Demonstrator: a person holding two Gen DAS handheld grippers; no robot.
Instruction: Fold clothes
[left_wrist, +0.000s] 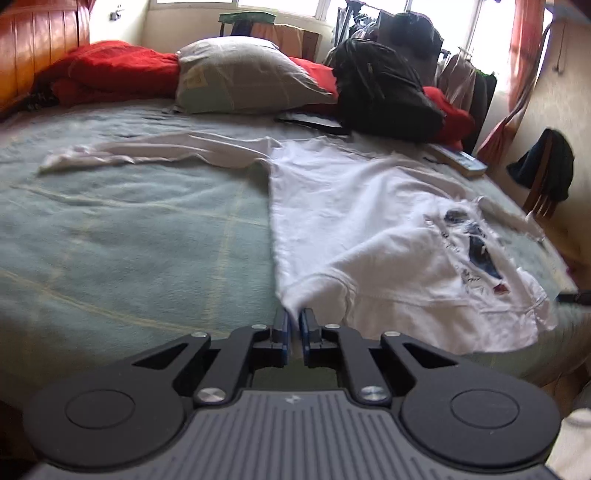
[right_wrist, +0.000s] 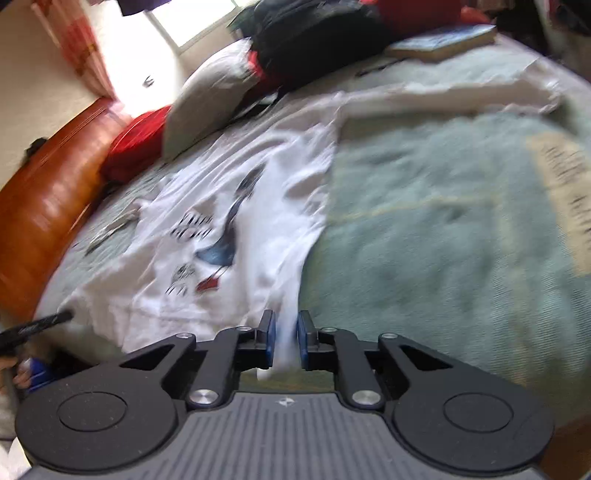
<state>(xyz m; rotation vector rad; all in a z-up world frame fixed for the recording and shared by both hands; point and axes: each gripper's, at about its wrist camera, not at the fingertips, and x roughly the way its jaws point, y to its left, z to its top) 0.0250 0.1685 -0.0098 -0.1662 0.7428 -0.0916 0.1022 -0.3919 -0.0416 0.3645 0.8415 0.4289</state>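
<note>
A white long-sleeved shirt (left_wrist: 369, 221) with a blue and red print lies spread on the green bed cover (left_wrist: 129, 229), one sleeve (left_wrist: 147, 151) stretched out to the left. My left gripper (left_wrist: 294, 314) is at the shirt's near hem corner. Its jaws stand a narrow slit apart, and the cloth's tip lies between the fingertips. In the right wrist view the shirt (right_wrist: 229, 206) runs toward my right gripper (right_wrist: 285, 317). That gripper's jaws are slightly parted, with a strip of white cloth lying loose between the blue pads (right_wrist: 269, 332).
A grey pillow (left_wrist: 240, 74), a red blanket (left_wrist: 110, 70) and a black backpack (left_wrist: 380, 85) crowd the head of the bed. A book (left_wrist: 461, 160) lies by the right edge. A wooden headboard (right_wrist: 44, 206) bounds one side. A chair with a dark garment (left_wrist: 543, 166) stands at the right.
</note>
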